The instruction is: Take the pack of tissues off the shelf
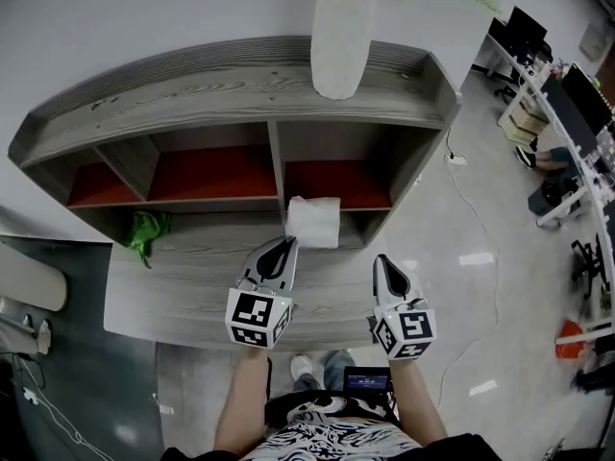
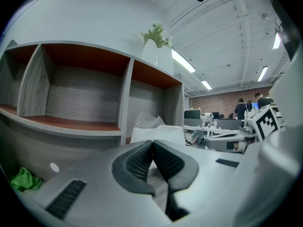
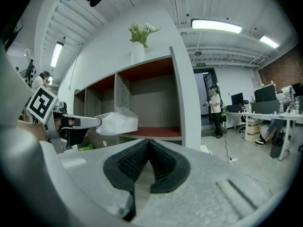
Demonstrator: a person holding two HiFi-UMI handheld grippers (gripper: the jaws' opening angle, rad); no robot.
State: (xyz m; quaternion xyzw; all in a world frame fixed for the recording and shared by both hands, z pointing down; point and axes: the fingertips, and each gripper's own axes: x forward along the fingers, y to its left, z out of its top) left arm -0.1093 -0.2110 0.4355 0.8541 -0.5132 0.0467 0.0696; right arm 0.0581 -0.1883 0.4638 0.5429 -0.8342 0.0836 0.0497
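Observation:
The pack of tissues (image 1: 313,221) is white and soft, and it hangs at the front edge of the right-hand compartment of the grey wooden shelf (image 1: 192,113). My left gripper (image 1: 287,243) is shut on the pack's near left corner. In the right gripper view the pack of tissues (image 3: 118,122) sticks out from the tip of the left gripper (image 3: 90,122), in front of the red-floored compartment. The left gripper view shows the pack (image 2: 158,131) just behind my left gripper (image 2: 152,143) and its closed pads. My right gripper (image 1: 382,260) (image 3: 148,142) is shut and empty, to the right of the pack.
A green cloth (image 1: 146,230) lies on the lower ledge at the left. A white vase (image 1: 341,27) with a plant stands on the shelf top. Office desks (image 1: 567,133) and people are off to the right, and a cable (image 1: 471,200) runs across the floor.

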